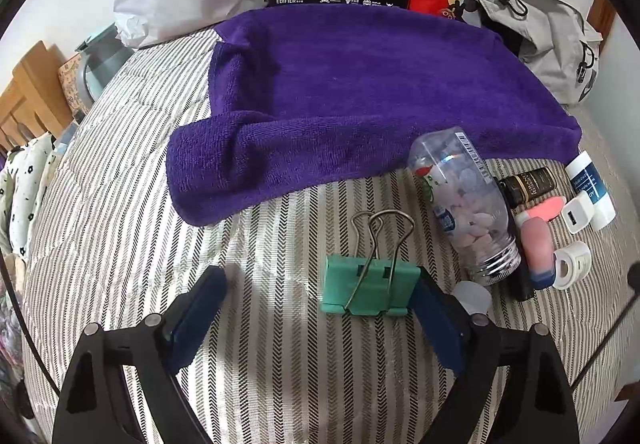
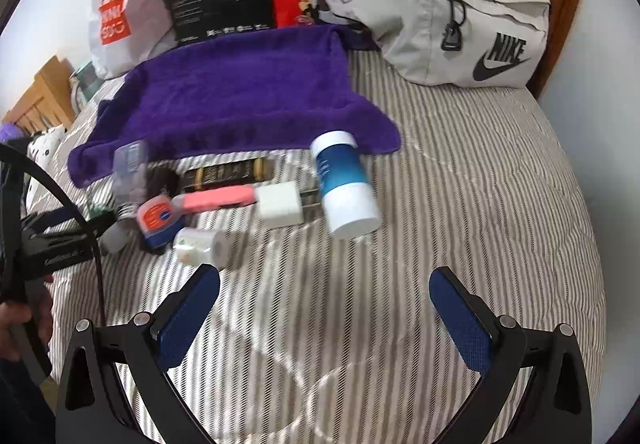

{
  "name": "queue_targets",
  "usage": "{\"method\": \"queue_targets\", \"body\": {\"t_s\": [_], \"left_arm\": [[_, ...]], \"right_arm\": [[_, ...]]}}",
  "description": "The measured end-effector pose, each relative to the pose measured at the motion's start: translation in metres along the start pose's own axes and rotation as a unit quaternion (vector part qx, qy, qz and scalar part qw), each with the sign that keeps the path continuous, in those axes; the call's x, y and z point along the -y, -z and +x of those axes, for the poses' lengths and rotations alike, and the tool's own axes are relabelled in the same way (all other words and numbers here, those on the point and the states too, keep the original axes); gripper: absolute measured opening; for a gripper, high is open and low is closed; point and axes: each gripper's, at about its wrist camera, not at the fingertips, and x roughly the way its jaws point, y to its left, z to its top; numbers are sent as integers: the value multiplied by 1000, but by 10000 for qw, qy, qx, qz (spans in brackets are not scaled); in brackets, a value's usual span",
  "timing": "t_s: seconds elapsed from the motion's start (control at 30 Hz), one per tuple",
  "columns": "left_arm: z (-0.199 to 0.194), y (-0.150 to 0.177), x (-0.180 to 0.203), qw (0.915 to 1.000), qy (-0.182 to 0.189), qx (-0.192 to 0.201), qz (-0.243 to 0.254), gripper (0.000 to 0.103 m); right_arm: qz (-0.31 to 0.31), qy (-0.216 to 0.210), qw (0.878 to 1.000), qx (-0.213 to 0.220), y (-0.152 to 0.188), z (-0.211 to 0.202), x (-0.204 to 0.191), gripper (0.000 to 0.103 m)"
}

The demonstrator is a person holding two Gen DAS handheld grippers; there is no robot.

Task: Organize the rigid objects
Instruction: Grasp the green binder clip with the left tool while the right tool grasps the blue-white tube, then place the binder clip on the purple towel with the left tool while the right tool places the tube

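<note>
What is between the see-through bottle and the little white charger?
In the left wrist view, a pink-and-blue tube lies between the bottle and the charger.

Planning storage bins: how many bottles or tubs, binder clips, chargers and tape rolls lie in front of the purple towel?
Bottles or tubs: 3 (clear bottle, dark bottle, blue-and-white tub)
Binder clip: 1
Charger: 1
Tape roll: 1
Total: 6
</note>
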Motion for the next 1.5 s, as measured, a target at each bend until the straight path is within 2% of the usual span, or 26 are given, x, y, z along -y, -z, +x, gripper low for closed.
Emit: {"method": "queue_targets", "body": {"t_s": [0.1,0.17,0.23,0.43,0.53,0.63,0.77,0.9,1.1,1.3,1.5], "left_arm": [[-5,3,5,9998,64,152,111,70],[-8,4,11,9991,130,276,283,47],[-9,5,19,9984,179,327,426,40],[-10,6,18,9981,220,389,421,40],[-8,4,18,9978,230,431,442,40],[-9,8,17,9977,245,442,452,40],[-9,7,17,9977,256,424,465,40],[-9,6,16,9974,298,438,487,40],[-7,4,16,9970,321,504,484,40],[-9,3,9,9971,500,410,412,40],[-19,-3,-10,9980,471,324,263,40]], "right_arm": [[64,13,10000,-6,-6,9,12,103],[99,12,9999,71,-11,13,18,103],[164,11,9998,123,-18,19,25,103],[184,-164,9993,267,-44,39,31,99],[105,-148,9997,188,-51,54,27,82],[57,-370,9993,-72,-50,69,26,78],[-42,-187,9998,-25,-48,68,30,78],[-147,5,9999,-56,-51,74,32,69],[-320,-142,9994,-6,-47,68,28,36],[-103,-425,9986,-286,-46,61,37,36],[97,-548,9979,-321,-50,40,47,36]]}}
